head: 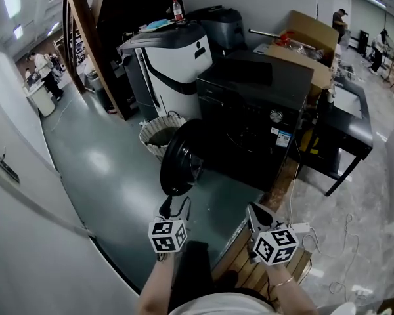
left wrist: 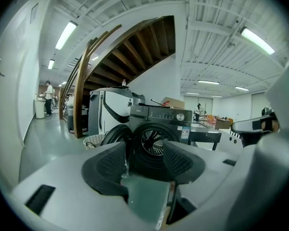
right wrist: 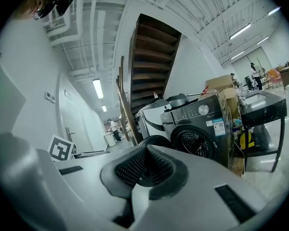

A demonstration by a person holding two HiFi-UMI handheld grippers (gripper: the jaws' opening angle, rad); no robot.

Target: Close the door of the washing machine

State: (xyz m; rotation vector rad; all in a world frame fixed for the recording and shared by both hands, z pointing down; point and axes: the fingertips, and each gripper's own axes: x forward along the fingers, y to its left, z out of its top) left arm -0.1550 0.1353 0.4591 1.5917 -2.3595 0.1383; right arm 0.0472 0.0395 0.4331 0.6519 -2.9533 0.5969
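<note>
Black-and-white marker cubes top the two hand-held grippers at 6 o'clock in the head view, the nearest things in the scene. The left gripper [head: 174, 206] holds its dark ribbed pads well apart; in the left gripper view [left wrist: 145, 160] nothing stands between them and the machine shows through the gap. The right gripper [head: 255, 210] has its pads drawn together on nothing, as the right gripper view [right wrist: 145, 165] shows. Both point roughly level toward the appliance.

Just beyond the left gripper, at its 12 o'clock, stands the round black glass-and-plastic door [head: 179, 157] of the washing machine, swung out wide toward the person and apart from the jaws. It hangs from the left edge of the drum opening. In the head view its disc runs from its free edge near the left gripper up toward 1 o'clock, where it meets the cabinet. From the right gripper the door lies at about 10 o'clock and farther off, so the left hand is the nearer one. Shutting it likely means pressing its outer face toward 2 o'clock until it meets the opening.

Behind it stands the black front-loading washing machine [head: 256, 113], drum uncovered [left wrist: 153, 141].

Counted: two grippers, one door, one washing machine. There is one pale woven basket [head: 159, 134] at the door's 11 o'clock and one tall white-and-black appliance [head: 174, 61] beyond that. One black metal table [head: 349, 128] stands at 2 o'clock.
</note>
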